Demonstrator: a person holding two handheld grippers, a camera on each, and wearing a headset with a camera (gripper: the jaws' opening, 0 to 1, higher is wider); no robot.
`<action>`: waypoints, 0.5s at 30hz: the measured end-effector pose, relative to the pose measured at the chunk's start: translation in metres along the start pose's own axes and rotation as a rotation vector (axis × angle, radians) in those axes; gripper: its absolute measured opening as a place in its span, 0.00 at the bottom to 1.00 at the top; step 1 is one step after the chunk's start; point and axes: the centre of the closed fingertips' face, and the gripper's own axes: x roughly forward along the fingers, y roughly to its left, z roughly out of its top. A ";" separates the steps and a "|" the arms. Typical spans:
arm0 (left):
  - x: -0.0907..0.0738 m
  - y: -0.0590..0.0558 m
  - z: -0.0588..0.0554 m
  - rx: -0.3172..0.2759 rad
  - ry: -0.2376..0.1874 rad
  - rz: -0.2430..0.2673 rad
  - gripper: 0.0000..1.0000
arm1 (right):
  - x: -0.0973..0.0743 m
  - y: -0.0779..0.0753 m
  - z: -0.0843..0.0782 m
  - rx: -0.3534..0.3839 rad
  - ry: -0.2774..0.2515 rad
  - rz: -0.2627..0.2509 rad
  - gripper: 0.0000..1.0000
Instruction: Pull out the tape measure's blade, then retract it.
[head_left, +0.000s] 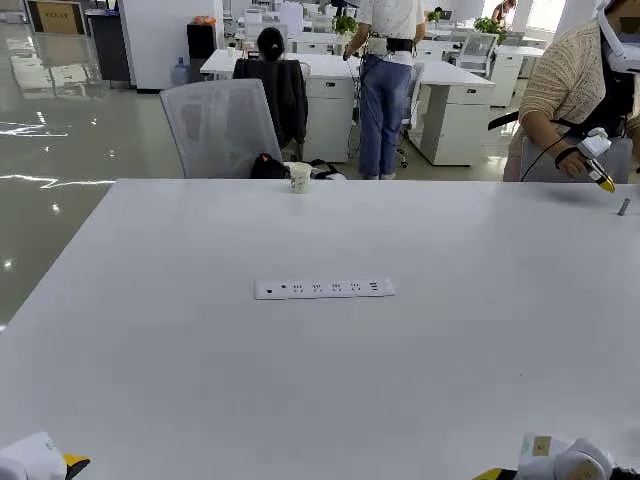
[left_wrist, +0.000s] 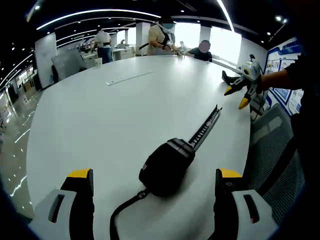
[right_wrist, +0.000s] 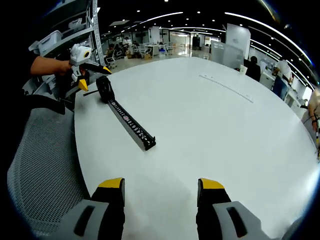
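— Nearest the lens?

— Yellow-tipped jaws of the left gripper (left_wrist: 154, 175), standing wide apart with nothing clamped. Just ahead of them, in line with the gap, lies the black tape measure case (left_wrist: 166, 165), flat on the white table (left_wrist: 125, 110). Its black wrist strap (left_wrist: 122, 210) trails back towards the jaws.

— Which way does it point?

— The dark blade with pale numerals (left_wrist: 205, 127) is drawn out and lies flat. It runs straight away from the left gripper, and its hook end (right_wrist: 149, 145) points towards the right gripper (right_wrist: 161, 183). So the long axis lies between the two grippers, along the table's edge by the grey mesh chair (right_wrist: 45, 165).

— And the right one?

— Its jaws are parted too, holding nothing. The hook end is ahead of them and a little left, clearly apart.

— Where is all this from the white power strip (right_wrist: 227, 89)?

— Well apart from it, on the person's side of the table.
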 end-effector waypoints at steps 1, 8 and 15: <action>-0.001 -0.001 -0.002 -0.012 -0.014 0.004 0.99 | -0.002 0.000 -0.002 0.008 -0.009 -0.011 0.57; -0.011 -0.009 -0.007 -0.064 -0.072 0.023 0.99 | -0.014 0.003 -0.006 0.006 -0.031 -0.056 0.63; -0.020 -0.010 -0.014 -0.151 -0.100 0.034 0.99 | -0.026 -0.002 -0.006 0.055 -0.083 -0.106 0.73</action>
